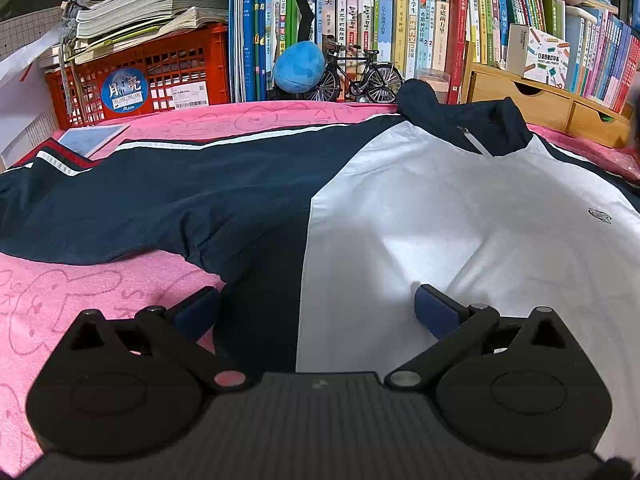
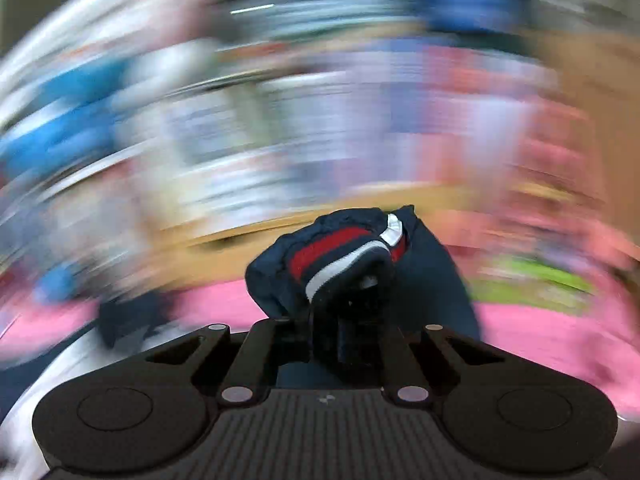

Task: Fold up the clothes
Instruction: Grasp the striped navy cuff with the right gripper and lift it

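A navy and white jacket (image 1: 460,208) lies spread on a pink cloth (image 1: 72,300), collar at the back, one navy sleeve (image 1: 120,200) stretched out to the left. My left gripper (image 1: 316,312) is open and empty, low over the jacket's body near its front edge. My right gripper (image 2: 344,304) is shut on the jacket's other sleeve cuff (image 2: 332,260), navy with red and white stripes, held up off the pink cloth. The right wrist view is heavily motion-blurred.
Behind the table stand a bookshelf (image 1: 400,20), a red crate (image 1: 160,72) under stacked papers, a blue plush ball (image 1: 298,66), a small model bicycle (image 1: 360,76) and wooden drawers (image 1: 540,100). A tablet (image 1: 94,138) lies on the cloth at the back left.
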A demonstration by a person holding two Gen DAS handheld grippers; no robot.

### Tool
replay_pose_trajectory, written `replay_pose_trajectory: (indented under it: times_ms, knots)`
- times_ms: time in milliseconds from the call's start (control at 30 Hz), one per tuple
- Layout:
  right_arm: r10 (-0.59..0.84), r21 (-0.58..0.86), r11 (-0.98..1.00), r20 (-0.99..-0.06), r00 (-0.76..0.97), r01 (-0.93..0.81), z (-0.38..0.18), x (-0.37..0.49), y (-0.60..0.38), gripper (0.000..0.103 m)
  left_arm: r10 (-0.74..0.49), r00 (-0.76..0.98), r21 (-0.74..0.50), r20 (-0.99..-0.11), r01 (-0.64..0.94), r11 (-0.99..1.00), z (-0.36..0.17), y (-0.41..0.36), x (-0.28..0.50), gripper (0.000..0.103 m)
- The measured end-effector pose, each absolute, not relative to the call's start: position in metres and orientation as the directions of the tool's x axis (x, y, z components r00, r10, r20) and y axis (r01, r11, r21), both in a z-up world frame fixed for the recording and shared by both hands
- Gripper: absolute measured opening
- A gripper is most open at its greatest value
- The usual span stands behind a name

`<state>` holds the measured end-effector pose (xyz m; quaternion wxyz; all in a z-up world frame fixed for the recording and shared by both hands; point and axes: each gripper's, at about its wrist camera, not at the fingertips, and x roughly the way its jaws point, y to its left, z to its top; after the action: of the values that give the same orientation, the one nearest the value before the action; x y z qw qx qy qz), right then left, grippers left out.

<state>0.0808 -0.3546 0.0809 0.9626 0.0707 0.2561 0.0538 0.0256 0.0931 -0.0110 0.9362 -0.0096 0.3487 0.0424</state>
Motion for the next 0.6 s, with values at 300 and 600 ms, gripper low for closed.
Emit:
replay_pose_trajectory:
  times_ms: [300, 600]
  knots:
    - [0.289, -0.056, 0.917, -0.586, 0.757, -0.394, 0.061, 0.055, -0.240, 0.096, 0.072, 0.754, 0.010, -0.653, -0.086, 0.996, -0.011, 0.093, 0.026, 0.103]
    - [0.352, -0.102, 0.847, -0.628, 0.694, -0.522, 0.028, 0.059, -0.163, 0.103, 0.070, 0.754, 0.009, -0.653, -0.085, 0.996, -0.012, 0.094, 0.025, 0.103]
